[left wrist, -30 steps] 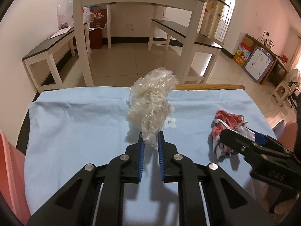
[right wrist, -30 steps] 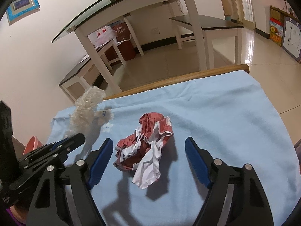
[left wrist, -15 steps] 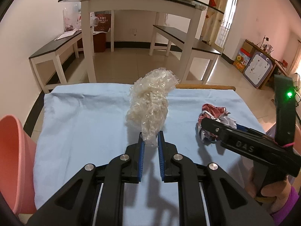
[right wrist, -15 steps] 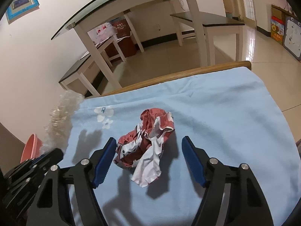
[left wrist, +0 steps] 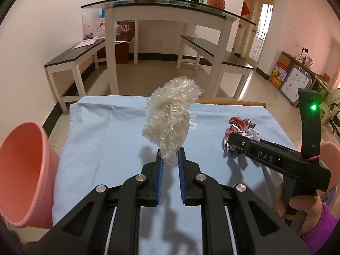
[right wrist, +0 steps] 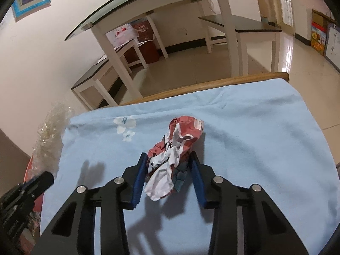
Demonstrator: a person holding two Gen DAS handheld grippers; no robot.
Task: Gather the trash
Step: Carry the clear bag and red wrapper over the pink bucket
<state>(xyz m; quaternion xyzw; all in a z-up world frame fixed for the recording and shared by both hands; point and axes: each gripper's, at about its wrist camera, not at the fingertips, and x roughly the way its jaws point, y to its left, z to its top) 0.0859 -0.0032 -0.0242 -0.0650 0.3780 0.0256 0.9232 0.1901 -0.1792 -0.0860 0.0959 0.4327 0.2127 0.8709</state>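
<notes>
My left gripper (left wrist: 170, 159) is shut on a crumpled clear plastic bag (left wrist: 170, 116) and holds it up above the blue cloth (left wrist: 102, 140). The bag also shows at the left edge of the right wrist view (right wrist: 51, 131). My right gripper (right wrist: 169, 165) is shut on a crumpled red and white paper wad (right wrist: 176, 142), which sits low over the blue cloth (right wrist: 255, 127). In the left wrist view the wad (left wrist: 240, 127) shows just beyond the right gripper's tip. A pink bin (left wrist: 23, 170) stands at the table's left side, left of the held bag.
A wooden table edge (right wrist: 212, 85) borders the cloth at the far side. Beyond it stand a glass-topped white table (left wrist: 170, 6) and dark benches (left wrist: 70, 59). A pink stool (left wrist: 329, 153) is at the right.
My left gripper has lifted and drawn back left with the plastic bag, bringing the pink bin into view. My right gripper has closed from wide open onto the paper wad.
</notes>
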